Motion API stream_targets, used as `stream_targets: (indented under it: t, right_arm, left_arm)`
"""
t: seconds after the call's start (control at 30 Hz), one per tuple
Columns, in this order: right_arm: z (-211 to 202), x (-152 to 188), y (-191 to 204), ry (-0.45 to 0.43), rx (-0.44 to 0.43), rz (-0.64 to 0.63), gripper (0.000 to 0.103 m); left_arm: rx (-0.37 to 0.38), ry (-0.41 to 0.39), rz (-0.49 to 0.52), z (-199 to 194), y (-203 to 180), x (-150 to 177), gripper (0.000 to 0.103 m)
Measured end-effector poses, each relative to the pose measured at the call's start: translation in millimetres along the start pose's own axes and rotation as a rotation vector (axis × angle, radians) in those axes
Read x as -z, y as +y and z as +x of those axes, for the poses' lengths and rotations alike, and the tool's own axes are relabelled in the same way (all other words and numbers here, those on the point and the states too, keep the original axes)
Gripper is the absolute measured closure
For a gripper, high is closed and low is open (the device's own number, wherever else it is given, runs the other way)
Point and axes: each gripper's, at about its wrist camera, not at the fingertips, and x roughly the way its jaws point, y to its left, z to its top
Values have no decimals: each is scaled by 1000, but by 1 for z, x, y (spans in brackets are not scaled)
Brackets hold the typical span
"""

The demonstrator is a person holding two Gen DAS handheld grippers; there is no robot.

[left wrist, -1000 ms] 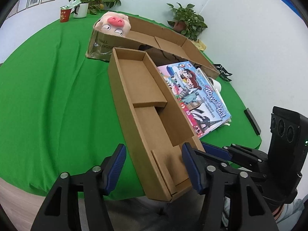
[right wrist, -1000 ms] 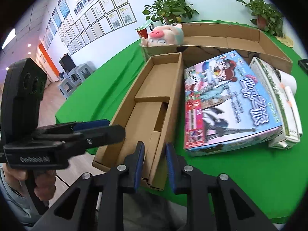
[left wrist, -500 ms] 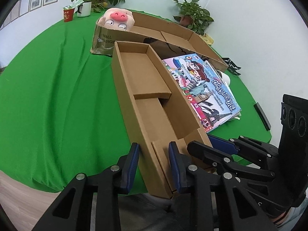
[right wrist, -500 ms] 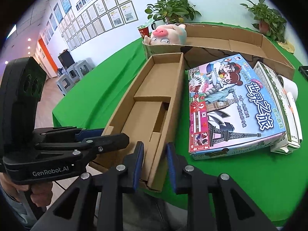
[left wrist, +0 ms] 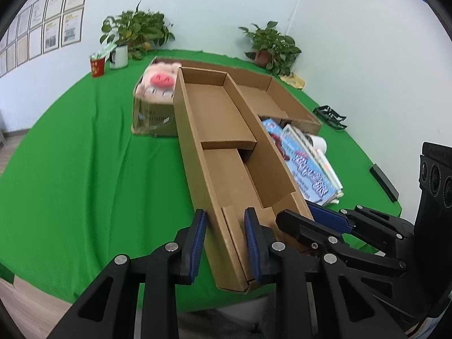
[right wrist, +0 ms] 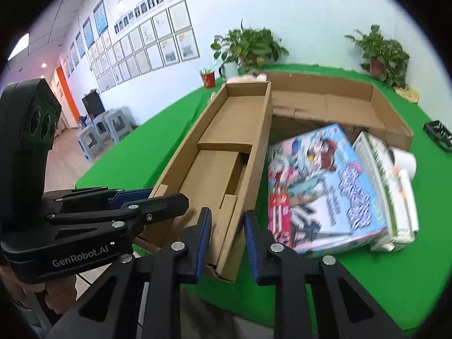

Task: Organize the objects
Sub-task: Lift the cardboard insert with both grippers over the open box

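Note:
A long open cardboard box (left wrist: 226, 141) (right wrist: 220, 152) with an inner divider is tilted, its near end lifted over the green table's (left wrist: 70, 169) front edge. My left gripper (left wrist: 224, 240) is shut on the box's near left wall. My right gripper (right wrist: 226, 237) is shut on the near right wall; it also shows in the left wrist view (left wrist: 325, 223). A colourful board game box (right wrist: 325, 186) (left wrist: 305, 166) lies to the right of the box, with a white-green box (right wrist: 387, 180) beside it.
A wide flat cardboard tray (right wrist: 339, 104) (left wrist: 282, 99) lies behind. A pink pig plush (left wrist: 158, 84) sits on a box at its left end. Two potted plants (left wrist: 135, 34) (left wrist: 271, 48), a mug and a red cup (left wrist: 97, 66) stand at the back. Black items (left wrist: 330, 114) lie far right.
My left gripper closed on the box's near left wall. Both grippers then raised the near end of the box and the view tilted up toward the back wall.

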Motion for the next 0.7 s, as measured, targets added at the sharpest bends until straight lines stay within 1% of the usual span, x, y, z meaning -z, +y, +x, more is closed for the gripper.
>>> stream_targets:
  t: [0.13,0.33,0.53,0.7]
  right_arm:
    - [-6,-16,-5,-50,20,6,81]
    - [-6,-42,-21,-119,66,4,81]
    - [1,-76,-44,-168,88,18,81]
    - [11,-106,-60,-185,98,12,81]
  left_arm:
    - [-2,-48,40,-4,-9,-21,79]
    - [1,-118,104,-3,-26,-64,79]
    - [13,-149,144,11,-36,-114,80]
    - [17,-170,164,27,-39,-154,80]
